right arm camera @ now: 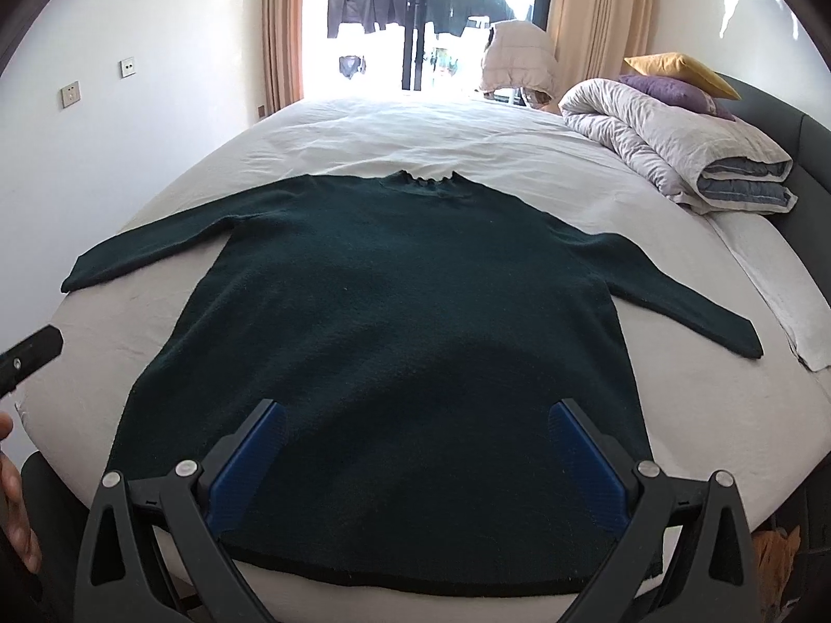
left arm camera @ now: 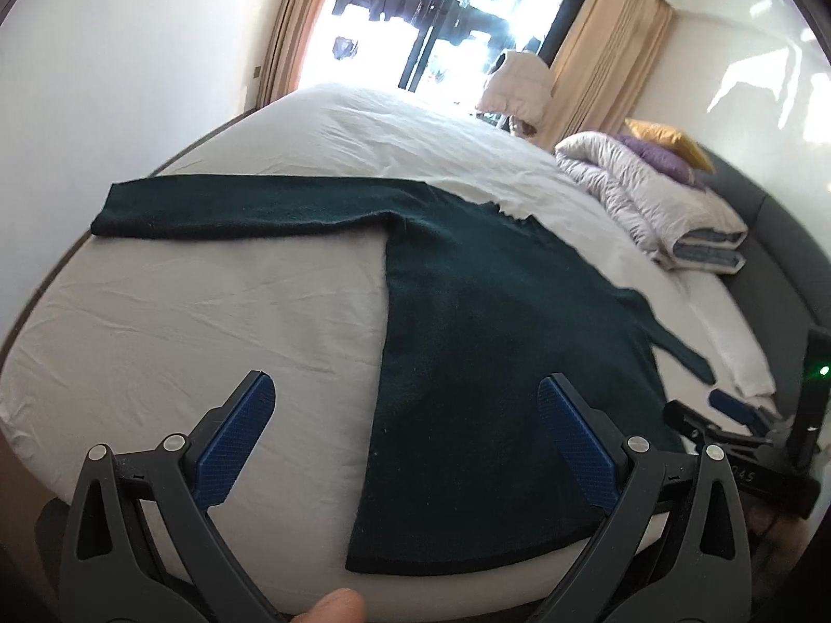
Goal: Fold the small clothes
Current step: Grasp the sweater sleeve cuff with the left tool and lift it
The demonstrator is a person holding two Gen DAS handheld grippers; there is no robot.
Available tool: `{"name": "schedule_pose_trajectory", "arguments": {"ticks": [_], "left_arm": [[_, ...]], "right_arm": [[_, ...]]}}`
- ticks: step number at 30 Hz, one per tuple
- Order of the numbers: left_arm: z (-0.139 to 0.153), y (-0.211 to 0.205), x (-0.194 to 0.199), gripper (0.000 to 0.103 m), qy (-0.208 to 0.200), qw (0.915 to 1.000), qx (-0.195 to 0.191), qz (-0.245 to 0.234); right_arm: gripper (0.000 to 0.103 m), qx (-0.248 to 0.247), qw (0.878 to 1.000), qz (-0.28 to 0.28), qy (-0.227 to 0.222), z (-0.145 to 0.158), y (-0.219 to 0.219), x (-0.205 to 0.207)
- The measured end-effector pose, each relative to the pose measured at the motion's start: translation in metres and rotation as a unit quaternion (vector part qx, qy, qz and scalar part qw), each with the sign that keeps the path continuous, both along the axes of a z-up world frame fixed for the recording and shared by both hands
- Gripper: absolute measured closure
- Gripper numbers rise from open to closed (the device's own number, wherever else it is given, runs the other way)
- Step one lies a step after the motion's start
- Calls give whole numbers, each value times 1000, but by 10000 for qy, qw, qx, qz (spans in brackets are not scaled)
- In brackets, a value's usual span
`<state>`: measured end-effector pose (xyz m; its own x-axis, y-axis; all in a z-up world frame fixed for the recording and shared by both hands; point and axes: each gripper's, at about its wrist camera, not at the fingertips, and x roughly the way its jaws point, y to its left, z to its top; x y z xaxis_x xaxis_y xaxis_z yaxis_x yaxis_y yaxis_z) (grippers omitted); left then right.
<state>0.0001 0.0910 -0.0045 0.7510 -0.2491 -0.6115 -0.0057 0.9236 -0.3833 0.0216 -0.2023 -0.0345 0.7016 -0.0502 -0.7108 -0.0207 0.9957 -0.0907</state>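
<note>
1. Dark green sweater (right arm camera: 394, 322) flat on white bed sheet (left arm camera: 208, 322), both sleeves out, hem at near edge.
2. Left gripper (left arm camera: 405, 441) spread wide, empty, above hem's left corner.
3. Right gripper (right arm camera: 415, 462) spread wide, empty, over hem's middle.
4. Risks: pinching sheet along with knit; snagging one layer only; uneven lift skewing fold; hem sliding off edge.

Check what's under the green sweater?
The sweater lies flat on the white bedsheet, sleeves spread. Sheet shows all around it; anything beneath the knit is covered and cannot be seen.
</note>
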Motion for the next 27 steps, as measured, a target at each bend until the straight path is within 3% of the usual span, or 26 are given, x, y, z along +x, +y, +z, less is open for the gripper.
{"name": "schedule_pose_trajectory", "arguments": {"ticks": [3,7,9,11,14,18,22,27], "left_arm": [[-1,51,2,0,-372,9969,-439,546],[-16,114,31,0,232,9926,-973,695],[-27,152,45,0,261,9847,-1409,993],[-39,188,58,0,261,9738,-1861,1283],[-60,237,77,1,194,9531,-2539,1635],[-89,289,102,1,259,9237,-3241,2025],[-93,309,130,1,245,9195,-3398,1962],[-107,324,157,2,227,9056,-3710,2043]], "right_arm": [[0,152,9997,188,-14,5,2,13],[0,497,9977,448,-138,10,6,35],[3,705,9958,570,-118,10,10,48],[12,897,9935,699,-97,8,14,58],[24,1052,9907,856,87,-1,25,74],[28,1336,9849,1037,381,-17,36,92],[34,1562,9795,1117,615,-33,47,107],[39,1812,9737,1155,757,-44,53,122]]}}
